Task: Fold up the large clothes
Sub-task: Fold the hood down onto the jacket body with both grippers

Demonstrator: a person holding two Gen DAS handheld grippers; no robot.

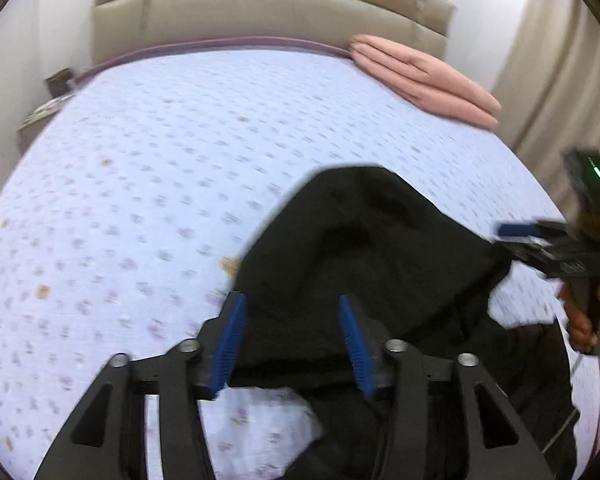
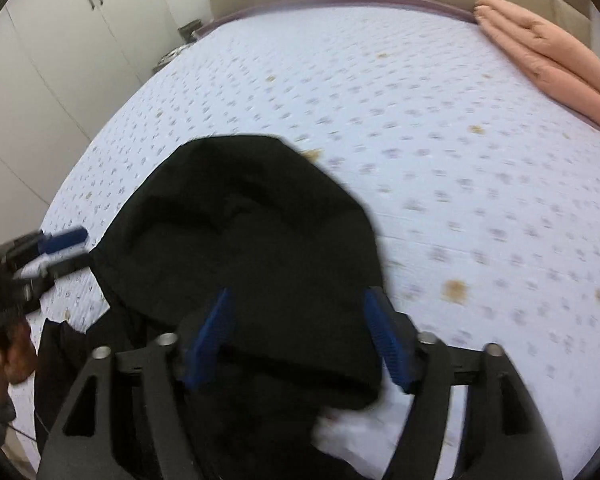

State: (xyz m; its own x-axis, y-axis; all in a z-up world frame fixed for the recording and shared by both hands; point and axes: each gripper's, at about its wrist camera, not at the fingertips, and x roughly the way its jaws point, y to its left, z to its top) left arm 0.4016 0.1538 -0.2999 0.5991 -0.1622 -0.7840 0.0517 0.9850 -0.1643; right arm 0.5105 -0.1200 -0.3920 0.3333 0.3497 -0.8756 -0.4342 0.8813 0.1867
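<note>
Bed (image 1: 148,168) in a lilac floral sheet, stained brown; folded pink blanket (image 1: 424,80) by the beige headboard (image 1: 260,12). Both tools, left tool (image 1: 292,308) and right tool (image 2: 296,304), gape wide above the black garment (image 2: 240,220).

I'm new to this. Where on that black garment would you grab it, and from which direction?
I'd take the black garment by its outer side edges, each gripper coming in from its own side, low over the bed. It lies in a rounded heap with the middle bunched, so the edges look like the only thin part that open fingers could close on.
</note>
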